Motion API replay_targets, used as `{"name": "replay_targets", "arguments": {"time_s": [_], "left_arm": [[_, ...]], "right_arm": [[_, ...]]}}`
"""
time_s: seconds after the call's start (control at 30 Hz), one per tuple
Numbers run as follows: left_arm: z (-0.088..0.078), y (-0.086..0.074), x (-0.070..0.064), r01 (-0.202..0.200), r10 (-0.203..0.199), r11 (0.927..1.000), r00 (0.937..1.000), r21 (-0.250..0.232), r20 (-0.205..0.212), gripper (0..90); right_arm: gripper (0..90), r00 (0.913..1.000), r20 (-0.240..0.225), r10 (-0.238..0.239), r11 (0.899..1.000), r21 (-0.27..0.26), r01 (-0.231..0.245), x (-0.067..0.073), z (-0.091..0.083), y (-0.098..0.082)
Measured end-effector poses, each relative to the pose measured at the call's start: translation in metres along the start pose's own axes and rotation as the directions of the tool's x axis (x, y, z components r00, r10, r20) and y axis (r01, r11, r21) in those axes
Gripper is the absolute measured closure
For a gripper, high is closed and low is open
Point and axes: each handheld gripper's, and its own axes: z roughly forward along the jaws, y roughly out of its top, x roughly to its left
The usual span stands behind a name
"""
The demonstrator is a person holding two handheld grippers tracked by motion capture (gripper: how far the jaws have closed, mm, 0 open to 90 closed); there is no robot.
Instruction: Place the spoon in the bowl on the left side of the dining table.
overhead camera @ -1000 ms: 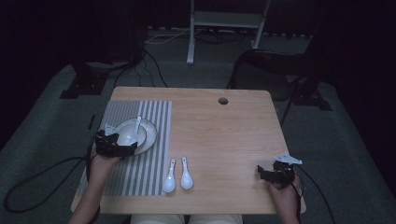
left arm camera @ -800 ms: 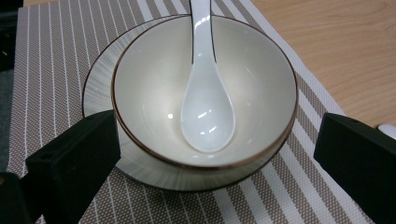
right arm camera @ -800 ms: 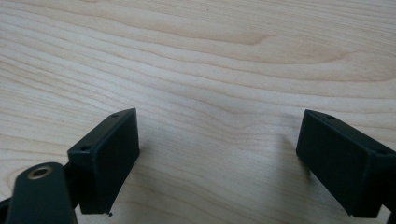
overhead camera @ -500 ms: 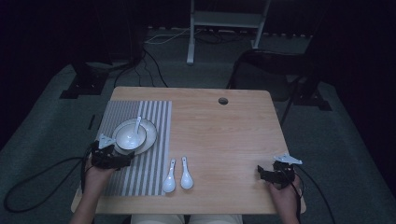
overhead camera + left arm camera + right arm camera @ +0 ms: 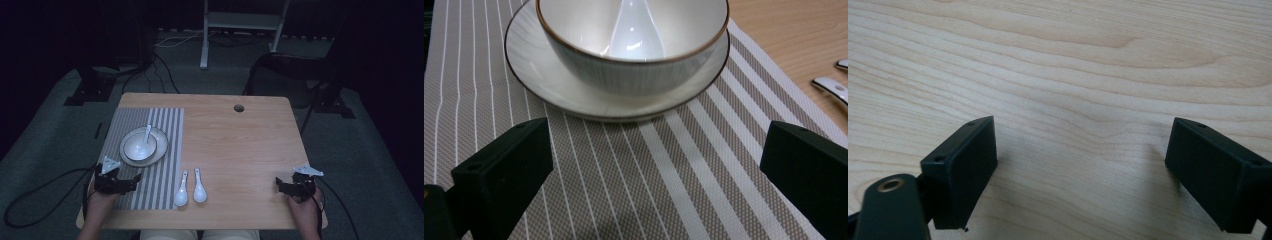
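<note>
Both grippers are black, with blocky jaws. The left gripper (image 5: 134,180) and right gripper (image 5: 278,184) each carry a grey three-cornered plate. A black cable trails from each.

My left gripper (image 5: 131,181) has drawn back from the bowl (image 5: 139,145) toward 6 o'clock, jaws wide apart.

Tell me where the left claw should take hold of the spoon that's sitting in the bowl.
Grip the spoon by its handle, probably from above. Its scoop lies down inside the bowl, walled in by the rim, while the handle leans up over the far rim and stands free. The left claw, open over the striped mat on the near side, would have to pass over the bowl and close across the handle.
</note>
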Motion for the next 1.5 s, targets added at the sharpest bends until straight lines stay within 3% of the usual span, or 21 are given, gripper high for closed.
{"name": "replay_targets", "arguments": {"time_s": [0.1,0.43,0.73,1.2,1.33,1.5], "left_arm": [[-0.002,-0.007,-0.001,0.008,-0.008,0.9998,0.9999,-0.02,0.009,0.7],[-0.008,-0.029,-0.001,0.017,-0.016,0.9998,0.9997,-0.007,0.018,0.7],[-0.016,-0.048,0.001,-0.015,0.015,0.9999,0.9999,-0.007,0.001,0.7],[-0.03,-0.067,0.012,0.019,-0.019,0.9998,0.9993,-0.007,-0.031,0.7],[-0.032,-0.071,0.014,0.008,-0.008,0.9999,0.9985,-0.008,-0.053,0.7],[-0.033,-0.075,0.016,0.026,-0.026,0.9997,0.9984,-0.003,-0.051,0.7]], "right_arm": [[12.6,1.0,0.0,0.0,1.0,0.0,0.0,0.0,0.0,0.0],[12.6,1.0,0.0,0.0,1.0,0.0,0.0,0.0,0.0,0.0],[12.6,1.0,0.0,0.0,1.0,0.0,0.0,0.0,0.0,0.0],[12.6,1.0,0.0,0.0,1.0,0.0,0.0,0.0,0.0,0.0],[12.6,1.0,0.0,0.0,1.0,0.0,0.0,0.0,0.0,0.0],[12.6,1.0,0.0,0.0,1.0,0.0,0.0,0.0,0.0,0.0]]}}
